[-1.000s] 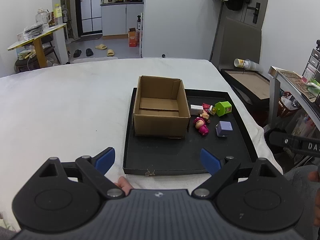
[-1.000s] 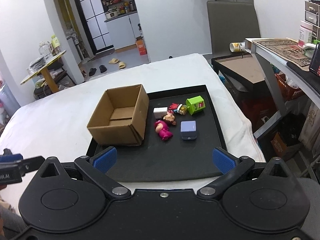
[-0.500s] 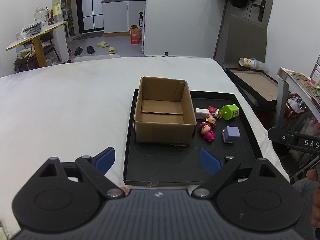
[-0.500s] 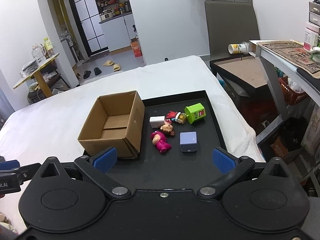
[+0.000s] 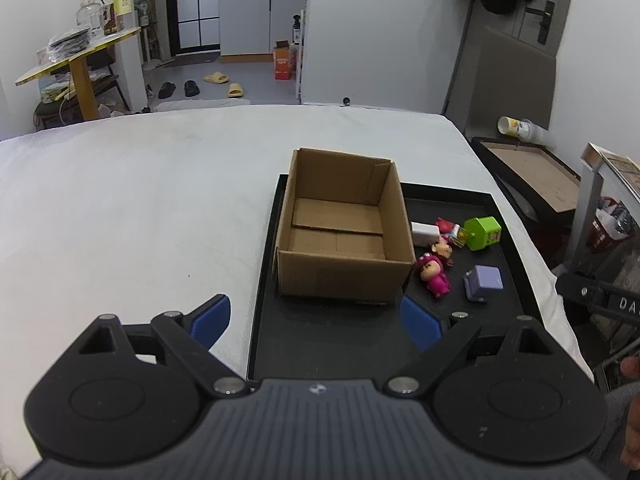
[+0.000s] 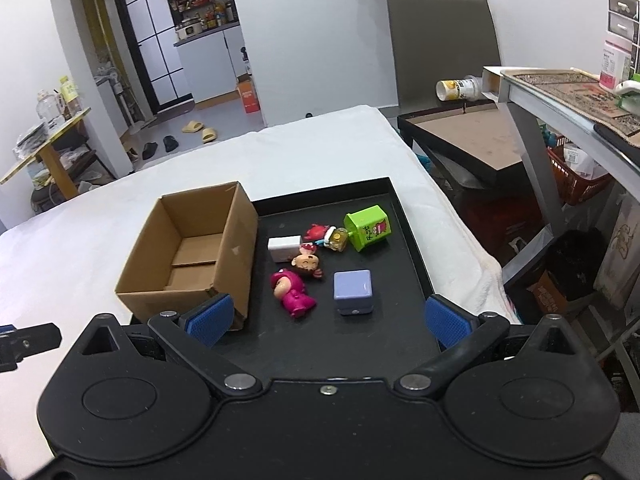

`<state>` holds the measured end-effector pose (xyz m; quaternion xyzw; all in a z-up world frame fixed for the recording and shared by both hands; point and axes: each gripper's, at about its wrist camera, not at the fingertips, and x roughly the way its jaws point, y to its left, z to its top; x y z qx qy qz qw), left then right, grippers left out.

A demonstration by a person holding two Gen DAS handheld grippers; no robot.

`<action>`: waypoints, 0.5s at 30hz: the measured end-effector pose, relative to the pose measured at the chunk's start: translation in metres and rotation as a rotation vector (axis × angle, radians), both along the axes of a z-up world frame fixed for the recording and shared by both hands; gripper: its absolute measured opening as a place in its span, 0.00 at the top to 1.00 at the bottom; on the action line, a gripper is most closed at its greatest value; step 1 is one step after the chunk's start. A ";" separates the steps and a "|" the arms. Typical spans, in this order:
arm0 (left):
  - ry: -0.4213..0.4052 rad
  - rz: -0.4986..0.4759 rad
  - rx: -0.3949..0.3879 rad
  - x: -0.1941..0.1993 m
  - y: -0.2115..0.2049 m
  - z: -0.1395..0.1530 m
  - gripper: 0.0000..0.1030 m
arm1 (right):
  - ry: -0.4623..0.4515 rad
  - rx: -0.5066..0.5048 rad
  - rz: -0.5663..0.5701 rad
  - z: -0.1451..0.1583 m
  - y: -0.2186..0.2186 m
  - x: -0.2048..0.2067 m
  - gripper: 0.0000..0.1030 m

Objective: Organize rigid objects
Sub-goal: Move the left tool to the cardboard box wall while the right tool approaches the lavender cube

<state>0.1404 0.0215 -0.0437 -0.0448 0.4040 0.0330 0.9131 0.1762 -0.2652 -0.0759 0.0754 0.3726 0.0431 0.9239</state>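
Hand-held gripper left and right: both wide apart, empty | cardboard box mid-frame: empty | toys on black tray: all unsorted | progress: none yet

The left claw hangs wide open with nothing between its blue pads, above the near edge of a black tray on the white bed. An empty cardboard box stands on the tray, small toys just right of it.
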 end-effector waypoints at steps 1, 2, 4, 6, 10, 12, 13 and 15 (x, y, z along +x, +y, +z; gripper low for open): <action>0.000 0.007 -0.008 0.003 0.001 0.000 0.11 | 0.003 0.002 0.003 -0.002 0.001 0.001 0.00; 0.005 0.012 -0.026 0.005 0.003 0.000 0.12 | 0.005 0.002 0.006 -0.003 0.001 0.003 0.00; 0.010 0.015 -0.056 0.012 0.006 0.002 0.12 | 0.009 -0.001 0.010 -0.007 0.002 0.006 0.00; 0.013 0.016 -0.048 0.018 0.006 0.003 0.12 | 0.015 0.004 0.013 -0.009 0.001 0.009 0.00; 0.023 0.029 -0.064 0.031 0.013 0.004 0.12 | 0.021 0.010 0.013 -0.015 0.001 0.014 0.00; 0.029 0.037 -0.062 0.037 0.016 0.004 0.12 | 0.025 0.013 0.013 -0.018 0.000 0.016 0.00; 0.033 0.042 -0.065 0.041 0.019 0.004 0.13 | 0.028 0.014 0.010 -0.019 0.000 0.017 0.00; 0.038 0.049 -0.072 0.046 0.024 0.003 0.13 | 0.036 0.016 0.003 -0.022 -0.001 0.020 0.00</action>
